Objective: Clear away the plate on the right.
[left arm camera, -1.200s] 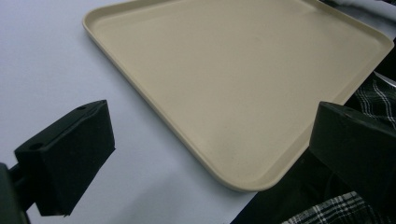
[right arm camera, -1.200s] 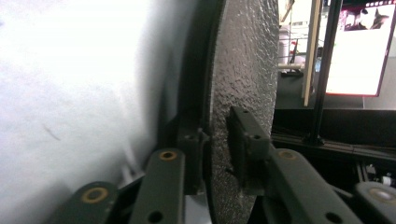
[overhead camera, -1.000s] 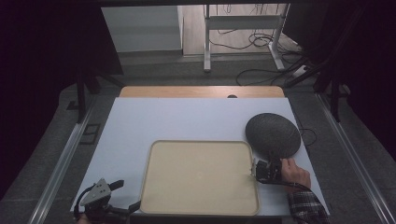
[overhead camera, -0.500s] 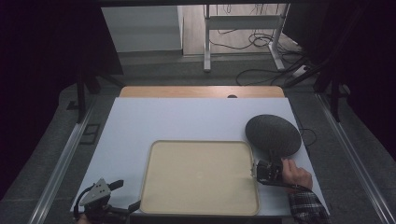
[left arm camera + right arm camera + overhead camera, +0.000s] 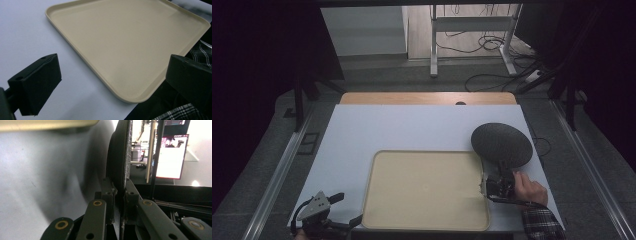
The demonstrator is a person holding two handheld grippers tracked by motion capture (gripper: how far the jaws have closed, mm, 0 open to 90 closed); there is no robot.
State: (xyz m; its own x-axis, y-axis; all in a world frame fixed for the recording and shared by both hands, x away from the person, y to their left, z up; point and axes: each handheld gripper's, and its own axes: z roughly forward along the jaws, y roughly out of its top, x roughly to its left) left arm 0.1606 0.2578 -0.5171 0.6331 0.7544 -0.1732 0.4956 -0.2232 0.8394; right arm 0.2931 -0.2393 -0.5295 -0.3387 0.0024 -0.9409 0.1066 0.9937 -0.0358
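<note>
The right gripper [image 5: 500, 184] stands at the near right part of the white table [image 5: 412, 130], just beside the right edge of the beige tray [image 5: 427, 190], and a hand [image 5: 527, 189] with a checked sleeve [image 5: 539, 224] holds it from behind. Its jaws are closed tight on the near rim of the dark round plate [image 5: 501, 145]; in the right gripper view the thin edge of the plate [image 5: 122, 157] runs straight up between the two pads. In the high view the plate is tilted, with its near edge raised in the grip, and its far part lies over the table to the right of the tray's far right corner. The left gripper [image 5: 324, 220] is at the near left corner of the table, just beside the near left corner of the tray. Its jaws stand wide apart with nothing between them, and the left gripper view looks across the tray [image 5: 130, 42].
</note>
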